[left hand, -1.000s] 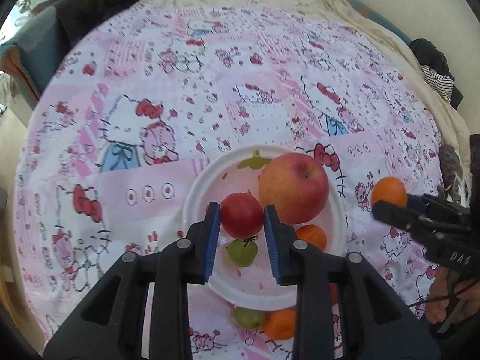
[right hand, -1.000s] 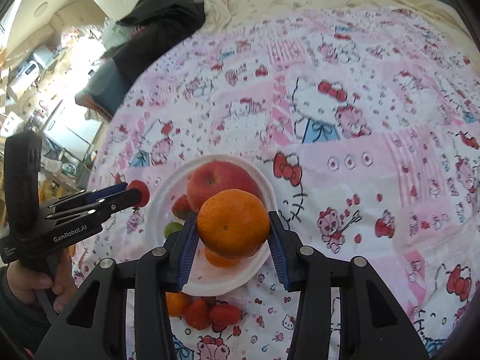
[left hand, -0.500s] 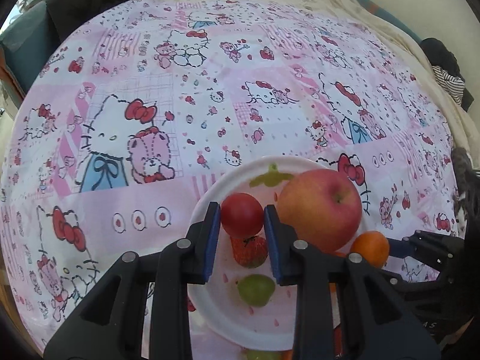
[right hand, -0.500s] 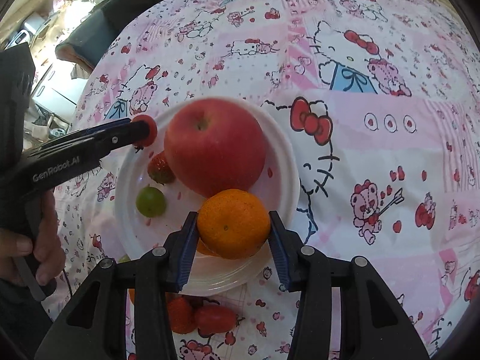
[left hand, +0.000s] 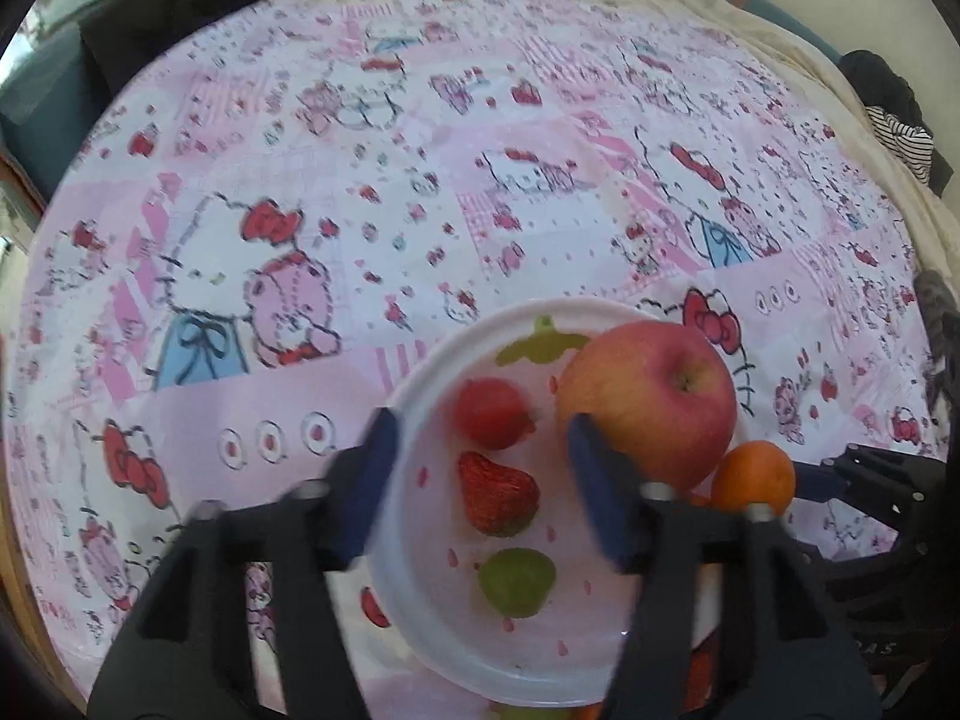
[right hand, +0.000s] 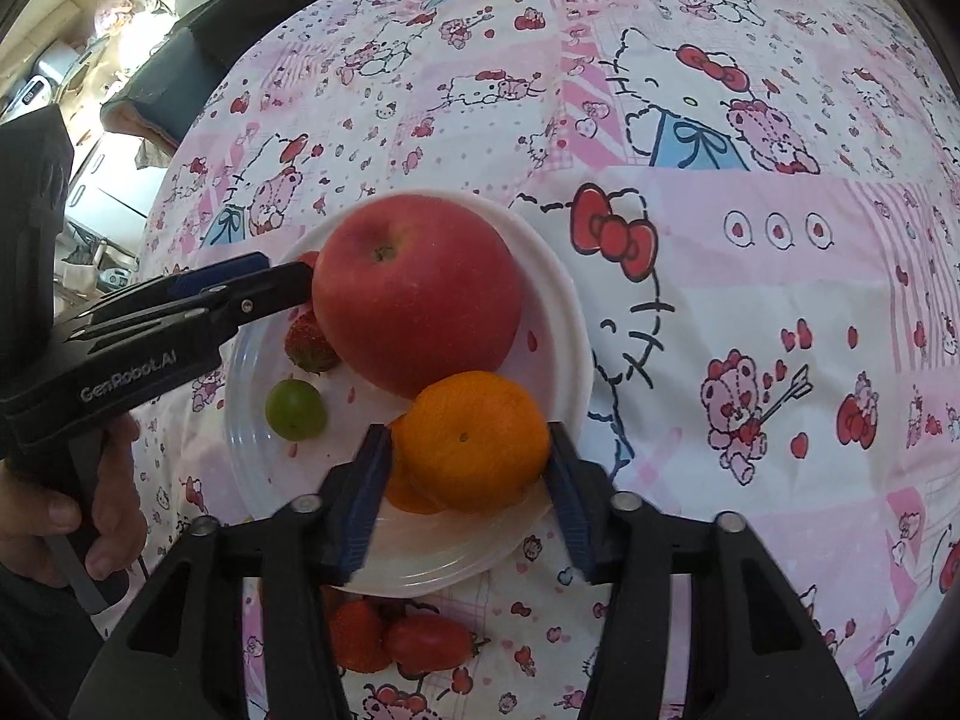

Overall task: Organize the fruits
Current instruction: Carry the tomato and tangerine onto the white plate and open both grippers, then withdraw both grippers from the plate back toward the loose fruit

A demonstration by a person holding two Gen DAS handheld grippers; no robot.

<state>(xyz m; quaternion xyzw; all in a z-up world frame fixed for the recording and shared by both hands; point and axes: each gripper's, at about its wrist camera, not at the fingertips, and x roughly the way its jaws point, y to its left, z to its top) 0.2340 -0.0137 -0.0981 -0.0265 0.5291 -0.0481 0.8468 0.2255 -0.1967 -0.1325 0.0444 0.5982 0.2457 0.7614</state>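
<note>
A white plate (left hand: 420, 540) (right hand: 558, 312) holds a big red apple (left hand: 651, 399) (right hand: 414, 294), a small red round fruit (left hand: 492, 414), a strawberry (left hand: 495, 501) (right hand: 309, 342), a green grape (left hand: 517, 582) (right hand: 295, 409) and an orange piece. My left gripper (left hand: 480, 480) (right hand: 300, 282) is open over the plate, with the red fruit lying loose ahead of its fingers. My right gripper (right hand: 468, 474) is open around a whole orange (right hand: 474, 441) (left hand: 753, 477) that rests at the plate's near edge; a gap shows at the left finger.
The plate lies on a pink Hello Kitty cloth (right hand: 750, 300) (left hand: 300, 210). Two red fruits, strawberry-like, (right hand: 396, 636) lie on the cloth below the plate. Dark clothing (left hand: 150, 12) lies at the far left, striped cloth (left hand: 906, 144) at the far right.
My left gripper has opened and let the small red fruit go onto the plate. My right gripper has lowered the orange onto the plate and opened around it.
</note>
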